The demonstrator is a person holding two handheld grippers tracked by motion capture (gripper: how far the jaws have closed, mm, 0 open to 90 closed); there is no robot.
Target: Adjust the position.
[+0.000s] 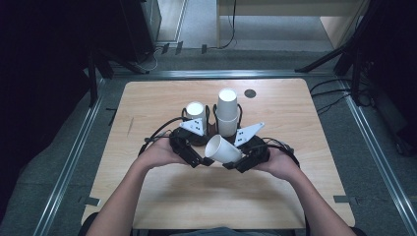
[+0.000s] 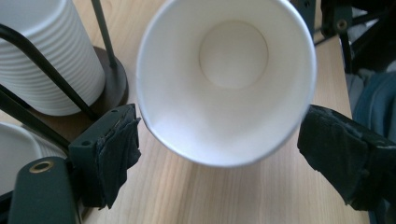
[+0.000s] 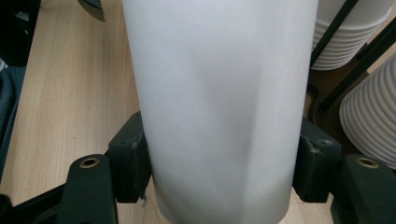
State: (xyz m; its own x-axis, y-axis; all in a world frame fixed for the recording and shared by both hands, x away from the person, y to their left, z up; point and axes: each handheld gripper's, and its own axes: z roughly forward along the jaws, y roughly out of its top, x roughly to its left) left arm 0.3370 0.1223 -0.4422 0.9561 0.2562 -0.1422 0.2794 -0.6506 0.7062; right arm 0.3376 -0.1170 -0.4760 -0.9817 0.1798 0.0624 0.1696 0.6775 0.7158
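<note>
Lying on its side at the centre of the high view, a white paper cup (image 1: pixel 223 149) was held above the wooden table (image 1: pixel 147 196), its open mouth turned toward the left of the frame. The cup was pinched around its body by the right gripper (image 1: pixel 235 162), whose black pads were seen pressed against both sides of the cup (image 3: pixel 215 112) in the right gripper view. The left gripper (image 1: pixel 205 161) was kept just at the cup's rim with its jaws spread; in the left gripper view the cup's mouth (image 2: pixel 226 79) was framed between the two padded fingers (image 2: pixel 116 144), with neither pad pressing on it. Behind the grippers, toward the upper middle of the high view, two black wire cup holders (image 1: pixel 214 115) were stood side by side, a short stack of ribbed white cups (image 1: pixel 195 112) in the left one and a taller stack (image 1: pixel 227 110) in the right.
</note>
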